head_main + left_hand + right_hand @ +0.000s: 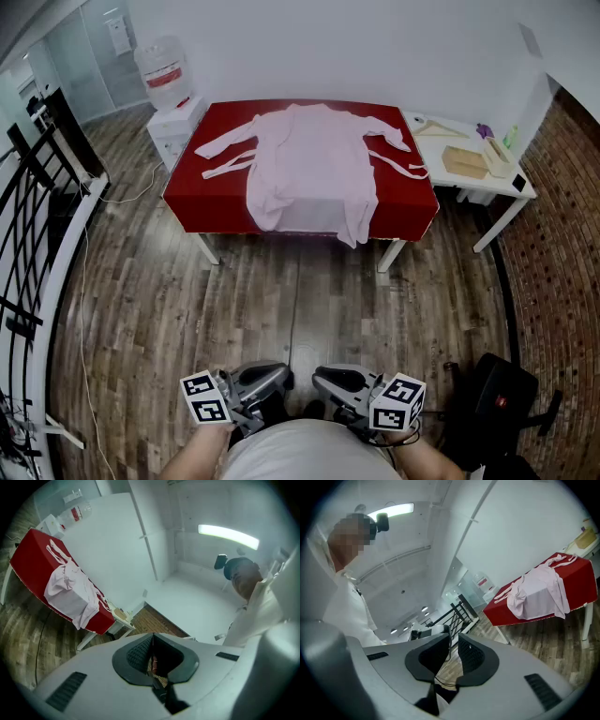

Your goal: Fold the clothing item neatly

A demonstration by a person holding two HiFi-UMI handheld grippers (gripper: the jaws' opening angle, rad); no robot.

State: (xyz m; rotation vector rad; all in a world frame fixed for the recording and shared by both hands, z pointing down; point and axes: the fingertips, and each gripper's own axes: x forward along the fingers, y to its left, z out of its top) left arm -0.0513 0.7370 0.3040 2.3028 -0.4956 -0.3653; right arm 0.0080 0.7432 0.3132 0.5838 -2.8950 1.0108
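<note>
Head view: pink robe (305, 169) lies well apart from left tongs (152, 645), pressed together, and right tongs (453, 646), narrowly parted.

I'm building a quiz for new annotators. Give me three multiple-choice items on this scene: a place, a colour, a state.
1. Where is the robe?
A) on the floor
B) spread on the red table
C) hanging on a rail

2. What colour is the robe?
A) pale pink
B) navy
C) black

3. How do the fingers of the left gripper stand?
A) wide apart
B) clamped on the robe
C) shut together, empty

1 B: the head view shows it lying flat there.
2 A: it reads pale pink in every view.
3 C: the left gripper view shows them meeting with nothing between.
</note>
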